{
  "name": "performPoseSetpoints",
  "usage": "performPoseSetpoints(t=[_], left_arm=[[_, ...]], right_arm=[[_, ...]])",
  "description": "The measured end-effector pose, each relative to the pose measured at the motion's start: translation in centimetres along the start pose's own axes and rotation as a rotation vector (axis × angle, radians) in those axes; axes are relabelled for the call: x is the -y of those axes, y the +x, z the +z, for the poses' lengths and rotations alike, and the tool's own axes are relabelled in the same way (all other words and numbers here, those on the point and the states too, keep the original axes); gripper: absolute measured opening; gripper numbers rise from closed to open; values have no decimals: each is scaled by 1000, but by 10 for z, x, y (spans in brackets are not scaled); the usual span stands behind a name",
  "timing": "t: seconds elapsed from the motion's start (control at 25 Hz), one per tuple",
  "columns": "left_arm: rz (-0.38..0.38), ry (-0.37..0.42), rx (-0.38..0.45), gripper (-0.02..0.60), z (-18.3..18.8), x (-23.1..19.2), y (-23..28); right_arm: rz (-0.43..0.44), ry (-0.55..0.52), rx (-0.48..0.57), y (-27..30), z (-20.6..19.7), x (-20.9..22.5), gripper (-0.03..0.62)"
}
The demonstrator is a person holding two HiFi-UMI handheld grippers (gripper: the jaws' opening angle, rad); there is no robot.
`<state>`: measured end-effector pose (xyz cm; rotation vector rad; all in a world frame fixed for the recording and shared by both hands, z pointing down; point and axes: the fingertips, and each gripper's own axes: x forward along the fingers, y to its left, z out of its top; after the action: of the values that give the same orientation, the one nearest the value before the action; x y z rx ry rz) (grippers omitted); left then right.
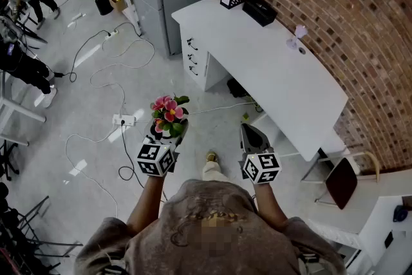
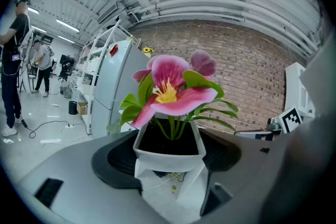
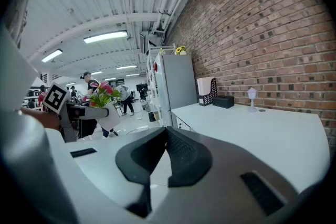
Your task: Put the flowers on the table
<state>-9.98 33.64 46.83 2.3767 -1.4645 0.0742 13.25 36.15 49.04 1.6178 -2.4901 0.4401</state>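
Head view, item one: your left gripper (image 1: 168,133), forearm stretched forward, nose tipped slightly down, over the floor (image 1: 96,119). Its jaws are spread wide and clamped on the sides of the white pot (image 2: 169,150). Pink flowers (image 1: 167,109) with green leaves stand upright in it.

Item two: your right gripper (image 1: 253,136), level with the left and just to its right. Same slight downward tilt, jaws closed together on nothing.

Item three: white table (image 1: 277,67), far right along the brick wall (image 1: 335,3), well apart from the flowers.

Markings: black-and-white square codes on both marker cubes (image 1: 156,160).
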Motion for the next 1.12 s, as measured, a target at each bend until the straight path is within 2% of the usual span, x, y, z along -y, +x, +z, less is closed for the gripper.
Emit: performPoseSetpoints(t=[0.64,1.12], left_arm=[[-17,-9,-24,360,-3,13,15],[-14,23,-26,360,15,9,74]], right_arm=[[8,-9,-20,1,-3,10,3],[19,16,-4,49,17,51,3]])
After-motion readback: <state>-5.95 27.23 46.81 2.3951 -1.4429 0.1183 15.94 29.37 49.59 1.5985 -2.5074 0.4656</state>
